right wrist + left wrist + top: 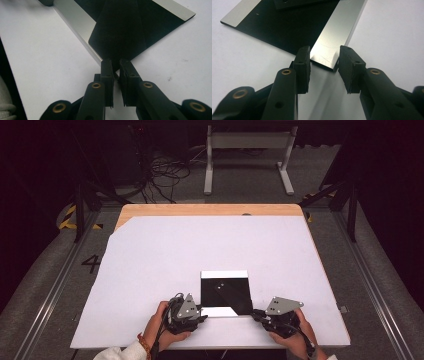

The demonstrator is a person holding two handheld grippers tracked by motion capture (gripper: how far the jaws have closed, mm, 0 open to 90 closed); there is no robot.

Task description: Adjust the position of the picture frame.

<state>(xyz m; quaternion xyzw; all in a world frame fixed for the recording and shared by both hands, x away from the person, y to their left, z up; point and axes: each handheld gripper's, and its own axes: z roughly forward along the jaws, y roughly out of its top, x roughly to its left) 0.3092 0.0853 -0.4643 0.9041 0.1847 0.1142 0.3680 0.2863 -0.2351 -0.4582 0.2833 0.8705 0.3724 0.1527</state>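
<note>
Item: black sheet [226, 290] with silver strips on two opposite edges, lying flat near the front of the white table [150, 270], a smaller black piece resting on top. Left gripper [324, 65]: jaws standing open, straddling the sheet's near-left corner, likely lining up to pinch it. Right gripper [116, 71]: jaws pinching the sheet's near-right corner, apparently anchoring that side so both corners can be lifted or folded together.

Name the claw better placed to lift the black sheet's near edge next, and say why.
Right. The right claw is already pinched on the black sheet's near corner; the left claw stands open astride the other corner.
</note>
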